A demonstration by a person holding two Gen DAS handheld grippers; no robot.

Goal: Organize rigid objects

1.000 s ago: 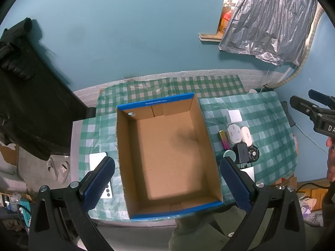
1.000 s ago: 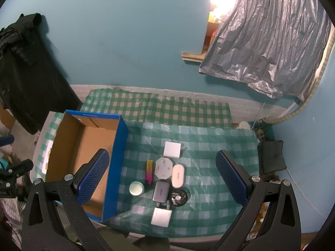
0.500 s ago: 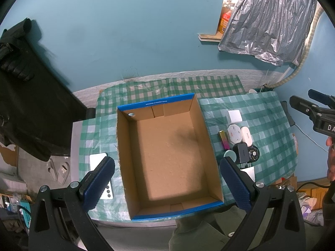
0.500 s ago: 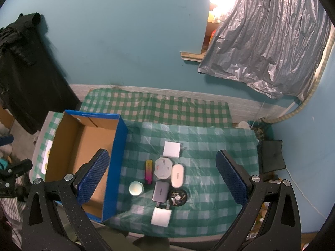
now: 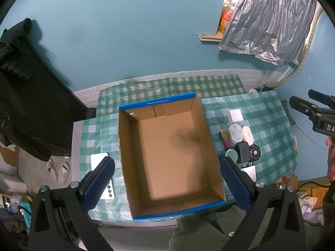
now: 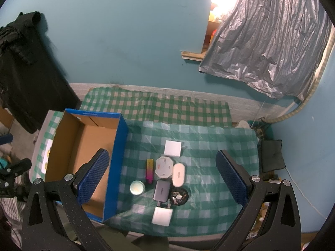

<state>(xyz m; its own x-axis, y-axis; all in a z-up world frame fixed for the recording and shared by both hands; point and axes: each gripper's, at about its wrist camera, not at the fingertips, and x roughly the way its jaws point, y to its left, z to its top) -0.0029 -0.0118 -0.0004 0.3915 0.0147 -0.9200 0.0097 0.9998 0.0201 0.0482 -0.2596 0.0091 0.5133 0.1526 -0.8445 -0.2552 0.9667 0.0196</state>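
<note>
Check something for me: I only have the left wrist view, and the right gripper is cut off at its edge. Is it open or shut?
Observer: Open. In its own view the right gripper has its fingers spread wide with nothing between them.
Reviewer: What is in front of it?
Observer: The cluster of small items beside the cardboard box, with a grey charger roughly midway between the fingers.
Reviewer: And the white thing half hidden by the left gripper?
Observer: A flat white square, seen whole in the right wrist view. It lies at the near end of the cluster, just past the charger's prongs.
</note>
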